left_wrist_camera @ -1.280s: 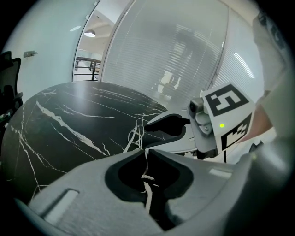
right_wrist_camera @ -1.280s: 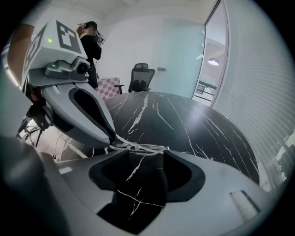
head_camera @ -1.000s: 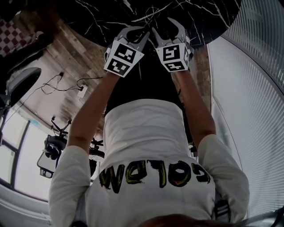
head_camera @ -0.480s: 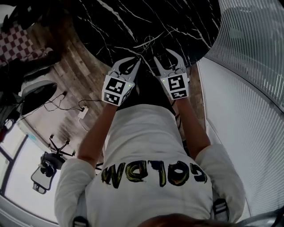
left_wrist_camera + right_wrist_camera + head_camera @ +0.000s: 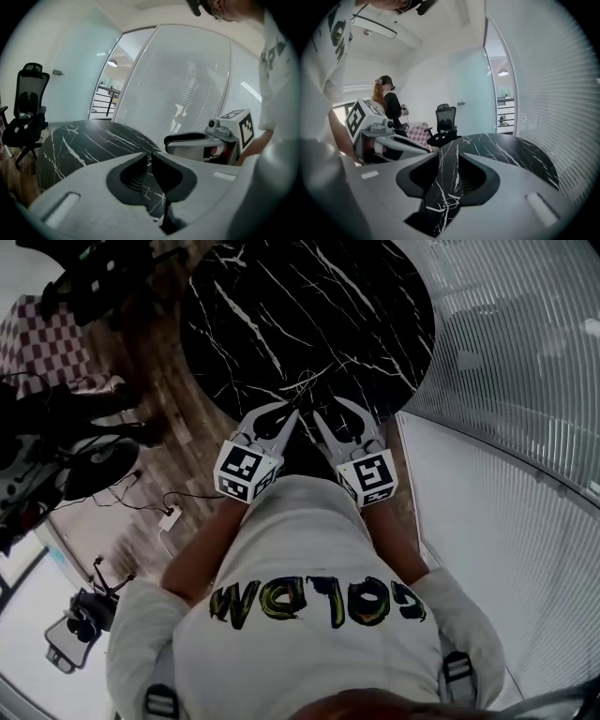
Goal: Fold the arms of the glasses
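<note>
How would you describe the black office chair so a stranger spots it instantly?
Find the round black marble table. Beyond its far edge stands the office chair. Unlike the checked fabric beside it, it is plain black with a headrest.

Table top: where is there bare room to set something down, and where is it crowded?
Bare: the table from the glasses out to its far rim, and its side toward the blinds. Crowded: only the near edge, around the glasses.
</note>
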### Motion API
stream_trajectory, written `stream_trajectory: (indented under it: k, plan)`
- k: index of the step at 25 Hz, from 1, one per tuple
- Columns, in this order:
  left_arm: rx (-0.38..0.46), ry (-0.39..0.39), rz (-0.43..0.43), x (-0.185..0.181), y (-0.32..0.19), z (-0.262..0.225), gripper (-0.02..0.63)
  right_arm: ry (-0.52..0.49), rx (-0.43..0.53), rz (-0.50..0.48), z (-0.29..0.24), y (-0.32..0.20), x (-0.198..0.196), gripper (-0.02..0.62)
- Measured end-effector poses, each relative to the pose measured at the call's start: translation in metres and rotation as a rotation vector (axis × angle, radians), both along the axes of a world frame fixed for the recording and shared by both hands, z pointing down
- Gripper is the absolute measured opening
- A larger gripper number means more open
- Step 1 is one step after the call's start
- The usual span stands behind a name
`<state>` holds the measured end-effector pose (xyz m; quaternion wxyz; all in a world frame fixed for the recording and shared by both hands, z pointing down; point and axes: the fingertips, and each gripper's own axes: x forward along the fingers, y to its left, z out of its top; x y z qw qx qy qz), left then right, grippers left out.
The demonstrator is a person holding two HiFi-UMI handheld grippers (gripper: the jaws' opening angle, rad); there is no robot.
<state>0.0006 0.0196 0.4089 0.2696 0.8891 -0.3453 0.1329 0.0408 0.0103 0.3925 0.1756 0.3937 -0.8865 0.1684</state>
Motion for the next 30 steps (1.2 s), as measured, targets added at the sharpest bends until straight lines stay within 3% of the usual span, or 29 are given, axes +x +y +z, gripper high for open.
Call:
stream_trajectory:
  k: [7,15,20,30]
  plan:
    - [0.1,0.055,-0.011,0.008,-0.009,-0.063,0.012,-0.094,0.087,-0.007,-0.072,-0.003,-0.006,0.058]
    - [0.173,0.105,-0.018,0.009,-0.012,-0.114,0.003,-0.166,0.161,0.003,-0.126,-0.008,-0.006,0.044]
    - [0.209,0.103,-0.01,0.014,-0.016,-0.125,0.002,-0.169,0.204,0.007,-0.138,-0.01,-0.006,0.003]
    - [0.22,0.103,-0.025,0.01,-0.02,-0.127,0.002,-0.169,0.183,0.022,-0.135,-0.013,-0.007,0.003]
